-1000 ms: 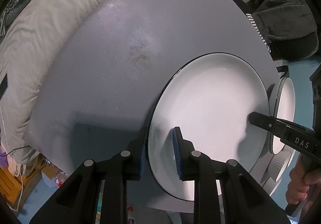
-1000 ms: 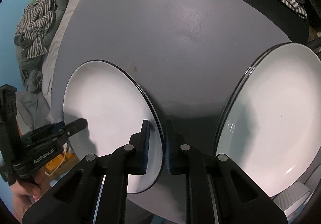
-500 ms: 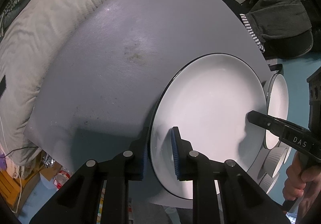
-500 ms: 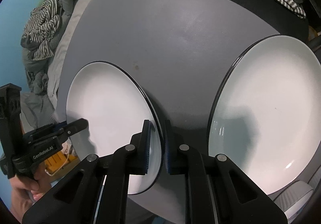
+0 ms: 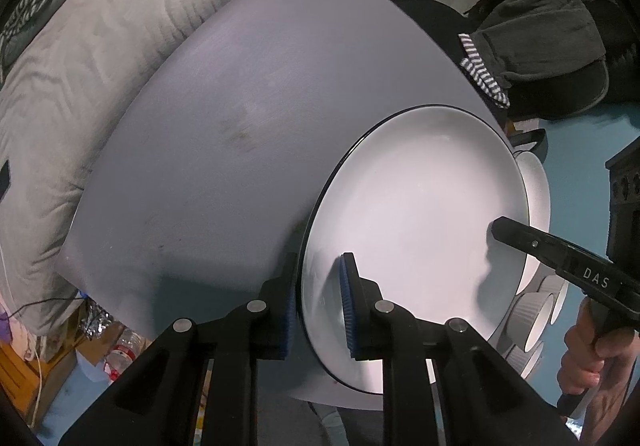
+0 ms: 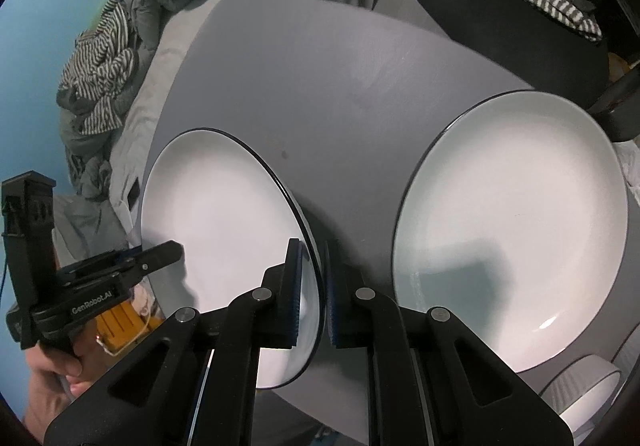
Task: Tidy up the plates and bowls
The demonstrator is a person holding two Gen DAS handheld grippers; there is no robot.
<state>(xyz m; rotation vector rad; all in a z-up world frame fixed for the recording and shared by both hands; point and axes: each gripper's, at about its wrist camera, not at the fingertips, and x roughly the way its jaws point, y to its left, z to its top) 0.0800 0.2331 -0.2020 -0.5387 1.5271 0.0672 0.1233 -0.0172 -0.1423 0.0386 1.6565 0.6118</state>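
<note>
Grey table fills the centre of both wrist views; top bare apart from a faint brownish stain near mid-frame. Pale quilted bedding along its upper-left edge in the left wrist view.

Held plate: white, thin dark rim, gripped at two opposite edges and tilted. Left wrist view: occupies lower right of frame. Right wrist view: same plate sits lower left.

Second plate: white, dark rim, right half of the right wrist view, lying on the table. Only its edge shows in the left wrist view, behind the held plate at far right.

Ribbed bowls: grey outside, white inside, lower right corner, just beside the second plate.

Left gripper: bottom centre of frame. Blue pads clamped on the plate's near rim, one finger above the white face, one beneath.

Right gripper: bottom centre of its own view, jaws nearly together, pinching the plate's rim edge-on. In the left wrist view it enters from the right edge, fingertip over the plate's far rim.

Person's hand on that gripper's handle, lower right.
</note>
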